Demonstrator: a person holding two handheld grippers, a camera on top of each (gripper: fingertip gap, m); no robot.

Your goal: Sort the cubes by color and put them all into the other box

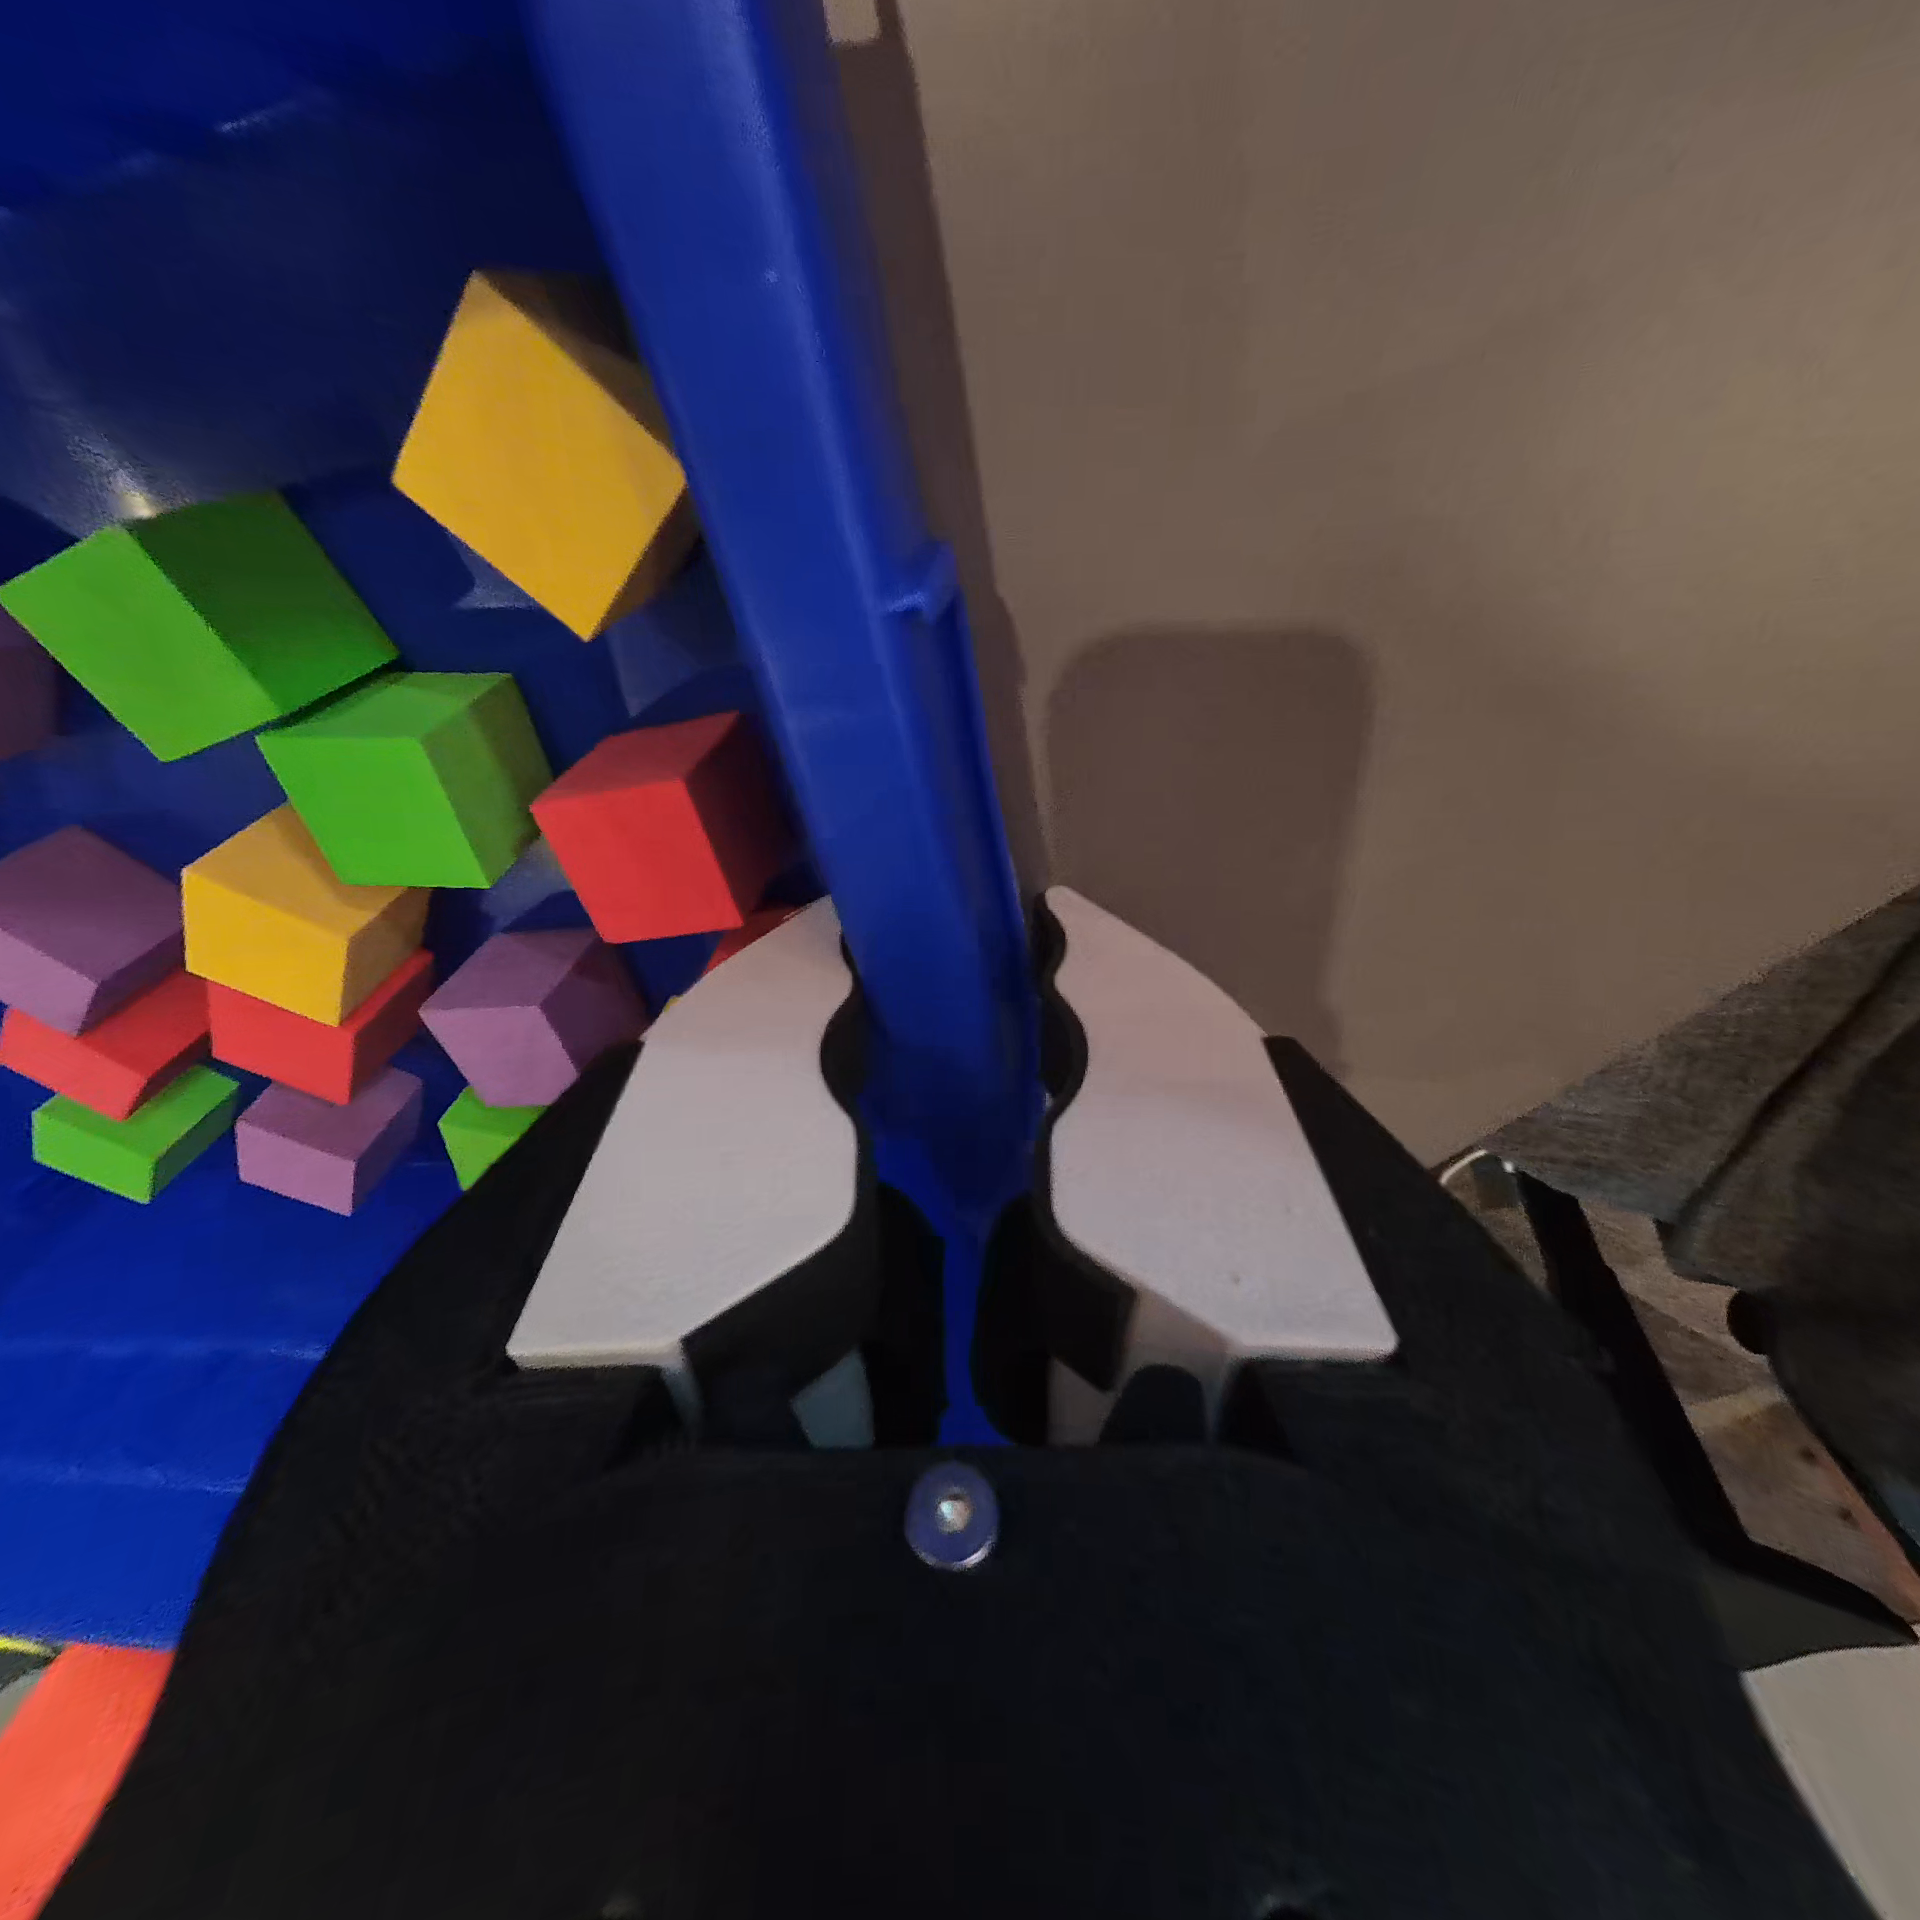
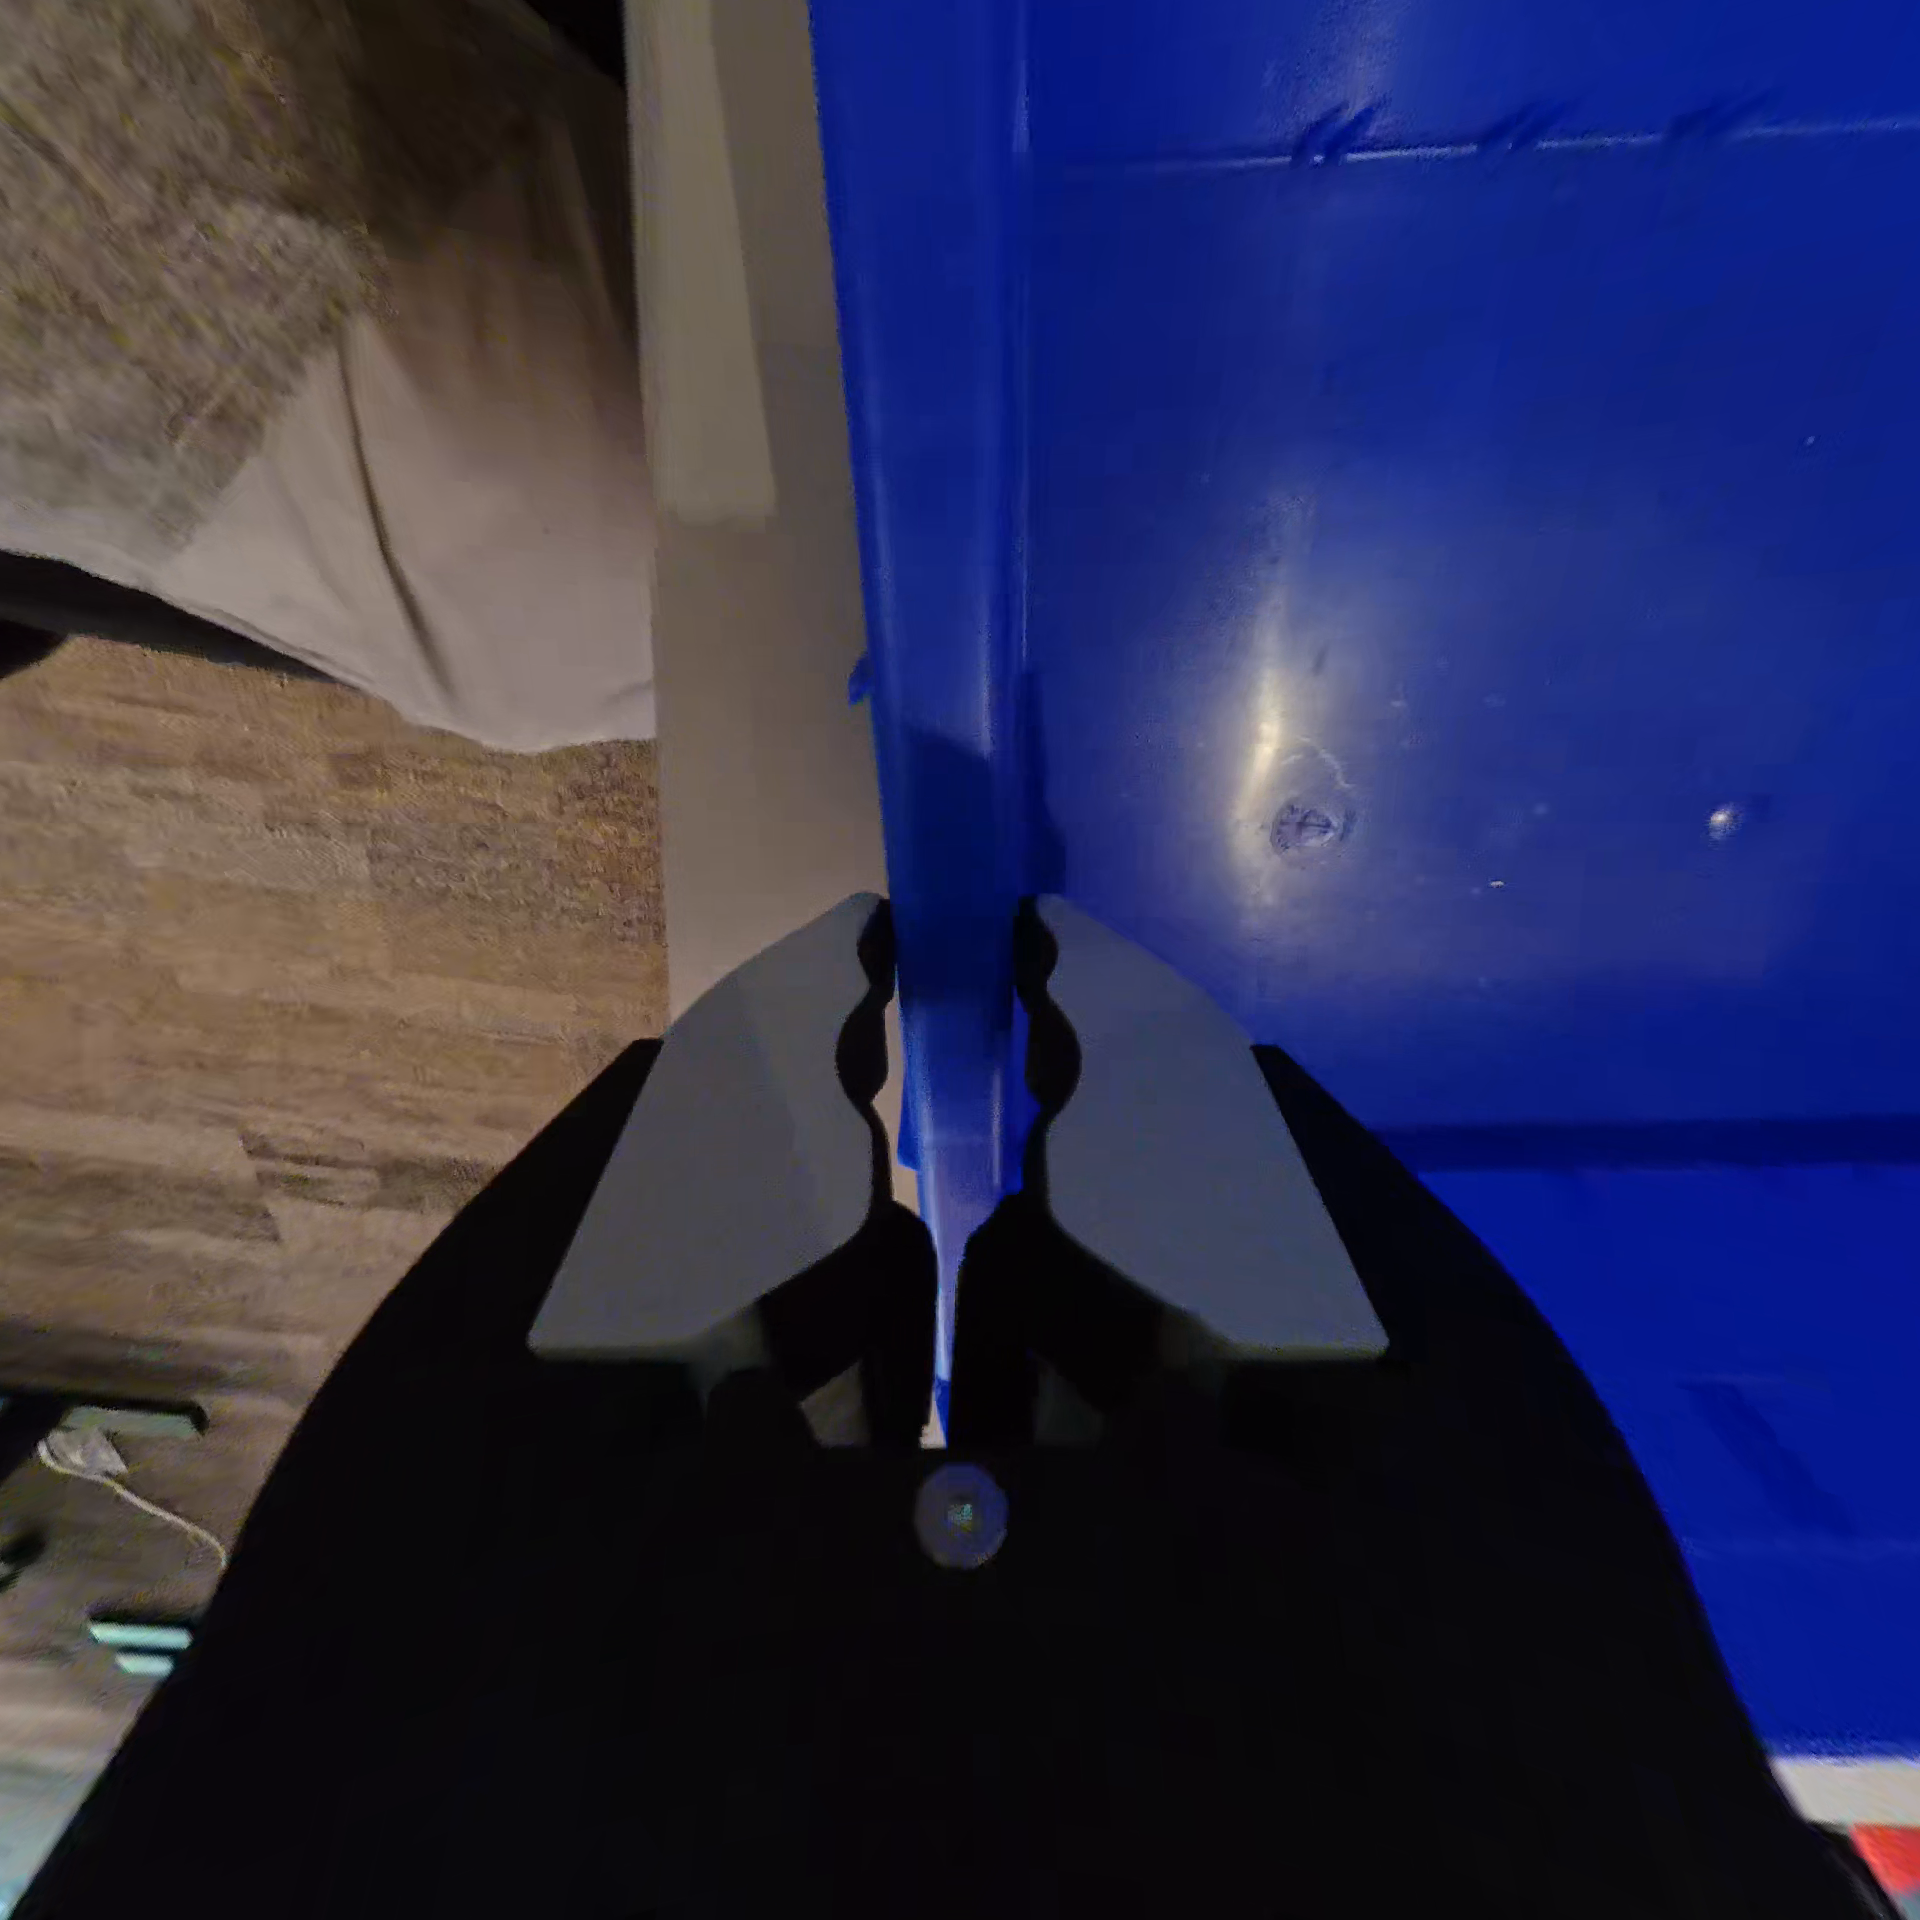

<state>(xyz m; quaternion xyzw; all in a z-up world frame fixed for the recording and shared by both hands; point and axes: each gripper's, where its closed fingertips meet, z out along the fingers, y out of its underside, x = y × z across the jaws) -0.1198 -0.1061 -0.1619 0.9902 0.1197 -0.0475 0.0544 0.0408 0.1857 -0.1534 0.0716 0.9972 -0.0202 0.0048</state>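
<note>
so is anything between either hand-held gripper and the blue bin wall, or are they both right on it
Nothing visible is in between. The left hand-held gripper is closed on the blue bin at its rim, with the coloured foam cubes inside the bin, clear of the fingers. The right hand-held gripper likewise clamps a bin wall edge directly.

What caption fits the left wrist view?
Left gripper shut on blue bin rim, coloured foam cubes tumbled inside.
</note>
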